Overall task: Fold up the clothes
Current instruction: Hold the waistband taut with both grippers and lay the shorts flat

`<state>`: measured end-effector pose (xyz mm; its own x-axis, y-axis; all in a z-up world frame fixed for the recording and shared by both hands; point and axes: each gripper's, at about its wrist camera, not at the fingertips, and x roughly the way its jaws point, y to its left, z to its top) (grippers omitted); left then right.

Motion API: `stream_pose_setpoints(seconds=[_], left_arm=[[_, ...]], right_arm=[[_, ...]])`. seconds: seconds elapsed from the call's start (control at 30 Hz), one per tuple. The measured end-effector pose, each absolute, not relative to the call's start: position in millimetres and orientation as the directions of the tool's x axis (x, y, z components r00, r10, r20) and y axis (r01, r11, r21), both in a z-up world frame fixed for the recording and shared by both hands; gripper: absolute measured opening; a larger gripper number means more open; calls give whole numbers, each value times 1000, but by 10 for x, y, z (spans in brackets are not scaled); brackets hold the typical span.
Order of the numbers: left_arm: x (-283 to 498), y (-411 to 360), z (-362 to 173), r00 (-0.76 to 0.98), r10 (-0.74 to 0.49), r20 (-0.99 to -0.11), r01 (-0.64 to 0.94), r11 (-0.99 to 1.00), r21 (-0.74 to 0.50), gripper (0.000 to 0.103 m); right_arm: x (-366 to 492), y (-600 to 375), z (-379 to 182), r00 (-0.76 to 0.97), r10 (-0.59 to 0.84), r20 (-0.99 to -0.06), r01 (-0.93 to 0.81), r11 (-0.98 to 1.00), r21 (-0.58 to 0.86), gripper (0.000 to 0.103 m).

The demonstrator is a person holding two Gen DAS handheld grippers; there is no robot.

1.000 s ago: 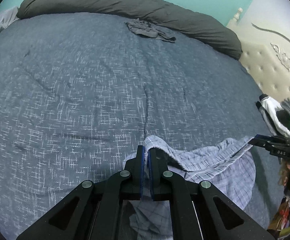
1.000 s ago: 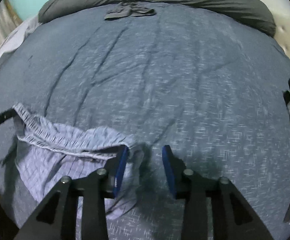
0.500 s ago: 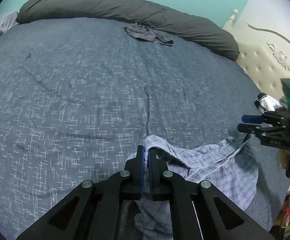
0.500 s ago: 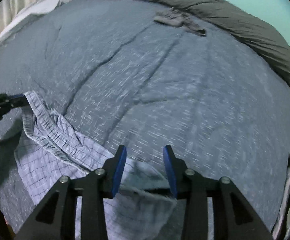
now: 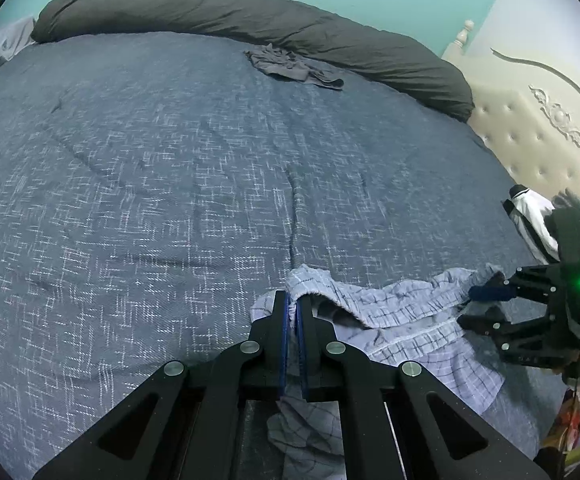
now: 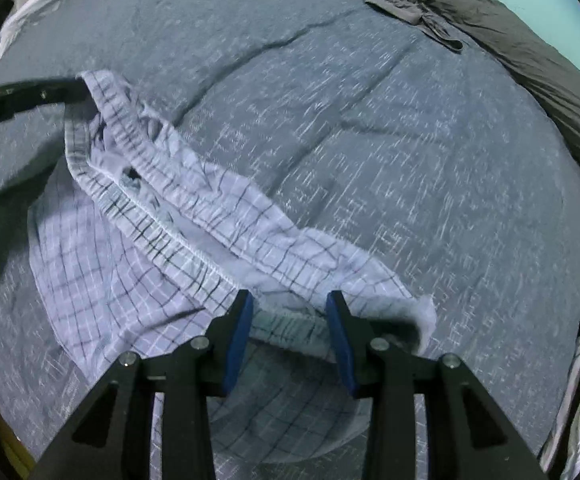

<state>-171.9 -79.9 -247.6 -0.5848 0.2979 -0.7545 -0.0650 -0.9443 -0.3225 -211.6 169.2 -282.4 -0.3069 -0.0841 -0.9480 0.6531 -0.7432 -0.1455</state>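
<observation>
Fold barely begun: left gripper (image 5: 293,312) clenched on checked shorts (image 6: 138,240) waistband, right gripper (image 6: 290,312) fingers released over other end, shorts still rumpled on bed (image 5: 170,180).

A blue bedspread (image 5: 170,184) meets a long grey bolster (image 5: 250,28), a cream tufted headboard (image 5: 529,136) alongside.
</observation>
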Motion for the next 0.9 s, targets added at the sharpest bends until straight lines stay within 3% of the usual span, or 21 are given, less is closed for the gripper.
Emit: stream_pose_setpoints(seconds=[0.53, 0.57, 0.6, 0.7, 0.9], left_arm=[[-1707, -808, -2493, -580, 301, -757, -63, -943, -327, 4], [-1708, -811, -2496, -579, 303, -757, -64, -942, -328, 4], [-1708, -813, -2500, -579, 303, -757, -65, -942, -328, 4], [-1717, -815, -2504, -579, 306, -756, -68, -942, -329, 4], [-1725, -823, -2509, -577, 303, -759, -72, -944, -322, 4]], right_arm=[[-2046, 1283, -3059, -318, -70, -946, 749, -630, -205, 38], [-2040, 1282, -3059, -323, -70, -944, 750, -627, -210, 33], [-2051, 1290, -3050, -318, -81, -945, 748, -633, -198, 20], [-2087, 1325, -3003, -326, -101, -940, 731, -657, -183, 4], [-2169, 1434, -2711, -362, -181, -914, 669, -733, -120, 3]])
